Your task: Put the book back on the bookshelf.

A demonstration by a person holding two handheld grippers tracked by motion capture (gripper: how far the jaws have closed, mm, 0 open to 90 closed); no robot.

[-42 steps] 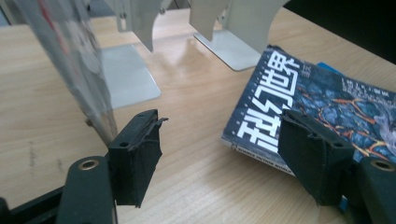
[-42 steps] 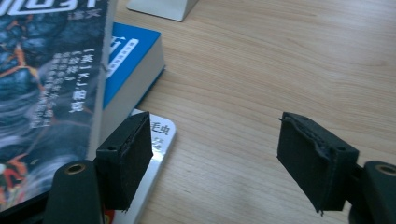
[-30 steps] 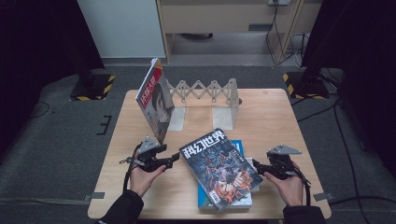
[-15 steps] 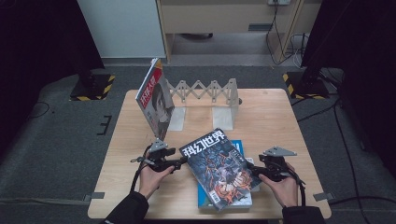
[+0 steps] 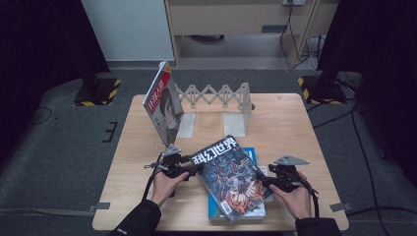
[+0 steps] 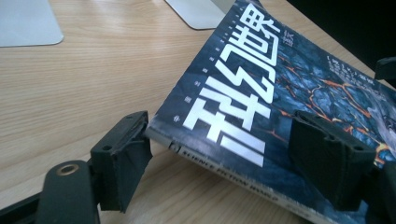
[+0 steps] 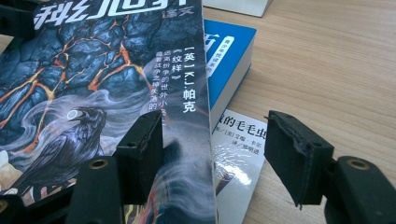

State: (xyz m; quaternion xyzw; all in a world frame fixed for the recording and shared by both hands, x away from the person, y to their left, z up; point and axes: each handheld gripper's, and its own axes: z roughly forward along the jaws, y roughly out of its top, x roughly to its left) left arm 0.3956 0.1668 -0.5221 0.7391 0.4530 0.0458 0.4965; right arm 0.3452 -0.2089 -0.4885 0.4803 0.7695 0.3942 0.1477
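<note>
Dark sci-fi magazine (image 5: 231,179) lies skewed on top of a blue book (image 5: 252,156) and a third, white-covered book (image 7: 238,163), near the front edge of the wooden table (image 5: 295,123), roughly mid-width.

Left gripper (image 5: 189,169) sits at the magazine's left spine corner. In the left gripper view one jaw is just off the corner on the table side, touching or nearly so, the other stands over the cover; the corner is between them but the pads aren't pressing on it. Jaws have just been opening.

Right gripper (image 5: 268,181) is at the magazine's right edge. In the right gripper view one jaw is over the cover, the other well clear above the white book, so it's spread, straddling the edge, no pinch. Jaws were closing slightly.

Back of the table: grey accordion book rack (image 5: 216,96); a red-and-white magazine (image 5: 163,105) stands leaning at its left end.
</note>
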